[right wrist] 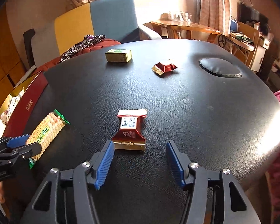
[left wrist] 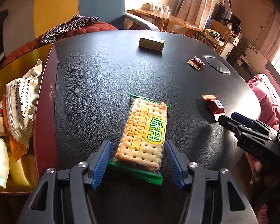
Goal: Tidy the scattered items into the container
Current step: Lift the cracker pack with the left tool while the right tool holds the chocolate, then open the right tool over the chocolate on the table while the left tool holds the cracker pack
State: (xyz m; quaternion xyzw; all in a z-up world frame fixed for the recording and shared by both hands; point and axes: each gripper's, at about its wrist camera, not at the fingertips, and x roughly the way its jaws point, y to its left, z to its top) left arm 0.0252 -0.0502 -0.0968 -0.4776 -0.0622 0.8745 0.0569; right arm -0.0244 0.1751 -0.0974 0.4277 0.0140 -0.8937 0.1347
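A cracker packet (left wrist: pixel 145 130) with green ends lies on the black table (left wrist: pixel 102 85). My left gripper (left wrist: pixel 137 143) is open, and the packet's near end sits between its blue pads (left wrist: pixel 100 162) with a small gap on each side. In the right wrist view my right gripper (right wrist: pixel 140 143) is open too, just short of a red candy (right wrist: pixel 131 128). Farther off lie a second red candy (right wrist: pixel 164 67) and a small yellow-green box (right wrist: pixel 118 55). The container (left wrist: pixel 46 112), a dark red box lined in gold, stands at the table's left edge.
Inside the container lie a white snack packet (left wrist: pixel 22 102), an orange wrapper and a white cloth. A round padded inset (right wrist: pixel 220 68) marks the table's far right. A red coat (left wrist: pixel 95 28) lies behind the table and a pink cloth (left wrist: pixel 267 100) at its right edge.
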